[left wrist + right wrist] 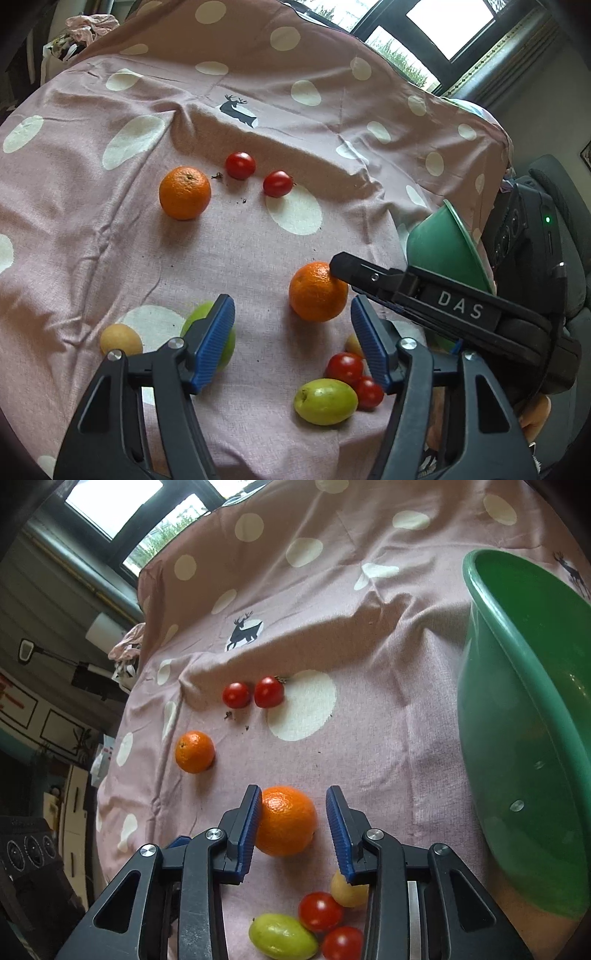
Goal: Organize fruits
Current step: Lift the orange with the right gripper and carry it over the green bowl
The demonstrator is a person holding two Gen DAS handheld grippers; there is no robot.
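Underneath everything lies a wrinkled pink cloth with cream dots and small deer prints [258,240], draped over what may be a desk or a bed; which one cannot be told. Dark-framed windows [432,29] with greenery behind them sit beyond the far edge, and a heap of pale fabric [92,26] rests at the far left corner.

Left to right in the left wrist view: a small yellow round fruit [120,339], a green apple-like fruit [218,332] partly hidden by a blue pad, a far orange [184,192], two red cherry tomatoes [240,165] [277,183] side by side, and a near orange [317,291]. Closer in lie a green oval fruit [325,401], two more red tomatoes [344,367] [369,393] touching each other, and a small yellowish fruit [354,345] just behind them. A green plastic bowl [443,247] stands tilted at the right.

The left gripper [293,339] hovers above the cloth with jaws spread, holding nothing. The right gripper [293,830] reaches in from the right, angled low, its jaws spread around the near orange [286,821]: the left pad touches the peel, the right pad stands apart. The bowl [517,738] leans beside it.
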